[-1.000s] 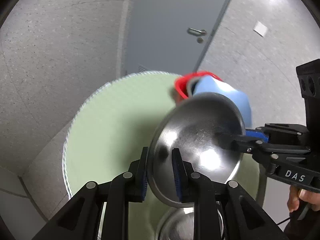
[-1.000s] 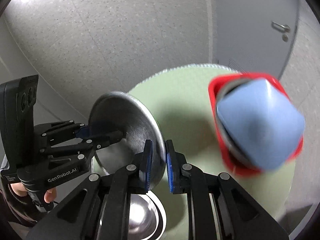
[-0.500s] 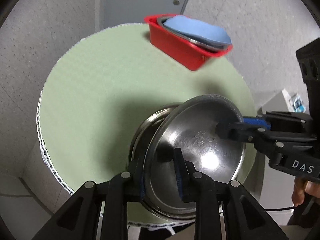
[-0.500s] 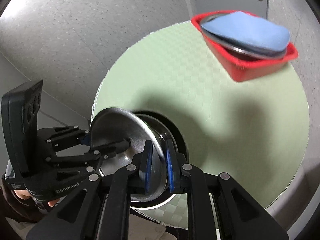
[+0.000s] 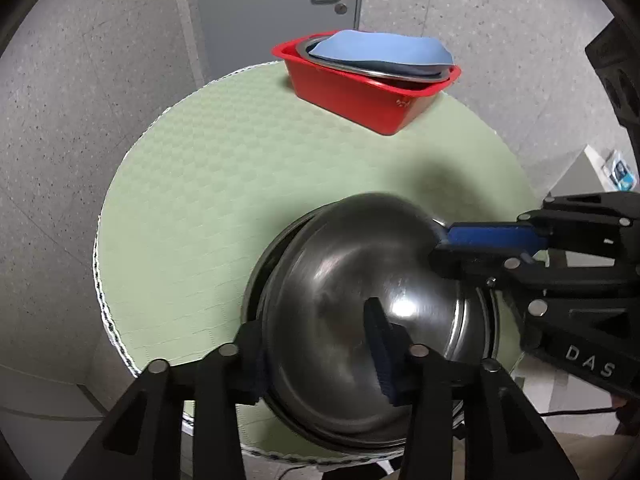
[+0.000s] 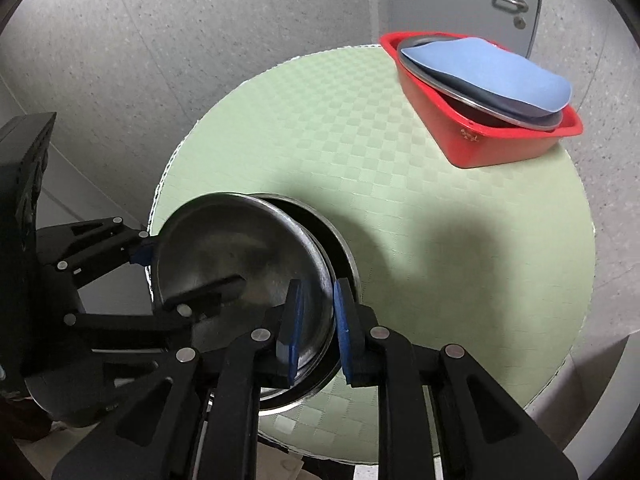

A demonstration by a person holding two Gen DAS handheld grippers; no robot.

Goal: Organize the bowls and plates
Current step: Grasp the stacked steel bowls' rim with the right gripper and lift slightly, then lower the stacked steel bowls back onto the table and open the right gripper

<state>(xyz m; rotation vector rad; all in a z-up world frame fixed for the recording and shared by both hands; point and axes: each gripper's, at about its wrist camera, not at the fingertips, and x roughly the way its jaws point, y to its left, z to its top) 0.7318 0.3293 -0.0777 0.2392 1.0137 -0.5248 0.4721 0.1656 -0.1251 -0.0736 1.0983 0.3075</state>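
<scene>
Steel bowl [image 5: 344,300] tilts over a second bowl [image 6: 340,240], rim pinched by left gripper [image 5: 320,340] and right gripper [image 6: 316,320]

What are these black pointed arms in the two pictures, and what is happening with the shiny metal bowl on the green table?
No robot is here. A person holds a two-finger gripping tool in each hand, and each tool carries a wide-angle camera looking along its fingers. One picture comes from the left gripper, the other from the right gripper, so each also shows the other tool from the side.

Both grippers pinch the rim of the same shiny steel bowl, on opposite sides, tilted over a second steel bowl that sits on the round table with a pale green checked cloth.

At the far edge stands a red plastic tub holding a metal dish with a blue plate on top.
</scene>
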